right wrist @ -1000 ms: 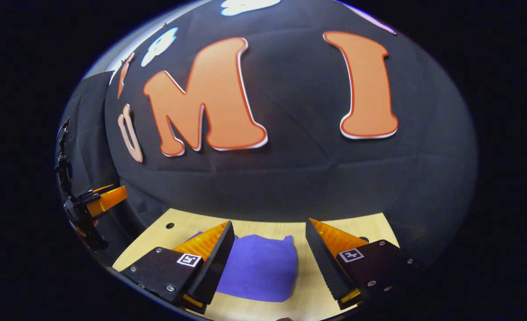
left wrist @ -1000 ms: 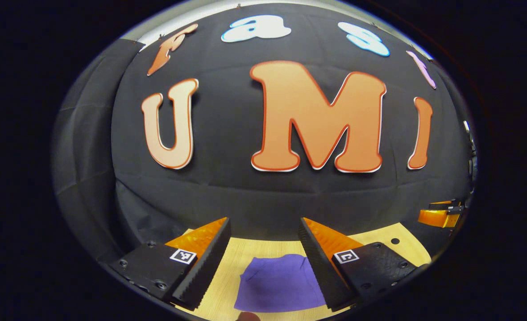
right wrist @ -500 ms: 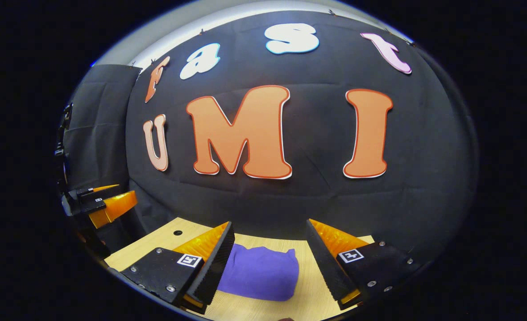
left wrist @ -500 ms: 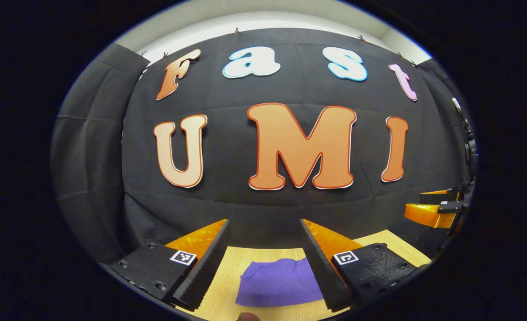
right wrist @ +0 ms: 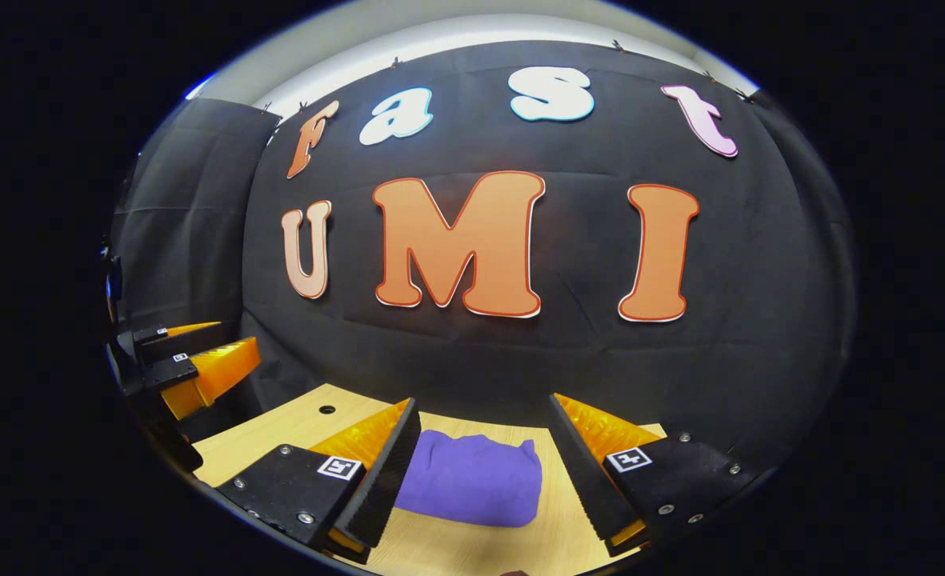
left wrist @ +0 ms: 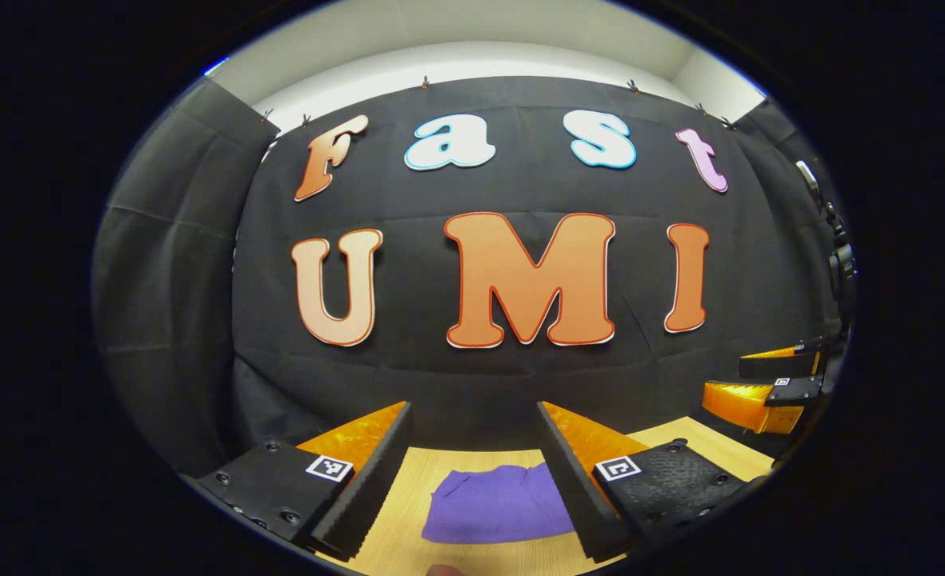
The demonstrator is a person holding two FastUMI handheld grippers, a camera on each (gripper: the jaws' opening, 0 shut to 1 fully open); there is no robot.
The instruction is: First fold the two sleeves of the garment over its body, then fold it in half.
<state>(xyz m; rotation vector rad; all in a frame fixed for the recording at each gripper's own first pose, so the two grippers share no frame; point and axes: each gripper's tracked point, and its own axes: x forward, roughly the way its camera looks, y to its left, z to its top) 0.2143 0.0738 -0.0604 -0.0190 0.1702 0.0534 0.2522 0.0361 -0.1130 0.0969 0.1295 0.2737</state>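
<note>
A purple garment (left wrist: 498,506) lies folded into a compact bundle on the light wooden table (left wrist: 424,472); in the right gripper view the garment (right wrist: 472,478) sits just beyond the fingers. My left gripper (left wrist: 472,472) is open, held above and short of the garment, with nothing between its fingers. My right gripper (right wrist: 484,472) is open too, raised above the table (right wrist: 280,436), holding nothing. The right gripper (left wrist: 768,384) shows at the right edge of the left gripper view, and the left gripper (right wrist: 188,360) at the left edge of the right gripper view.
The black cloth wall (left wrist: 480,376) rises right behind the table's far edge. A small round hole (right wrist: 326,409) marks the tabletop near its back left corner. Bare wood lies on both sides of the garment.
Both grippers have pulled back and up from the garment, so more of the wall shows and the garment looks smaller and lower. Both stayed open.
</note>
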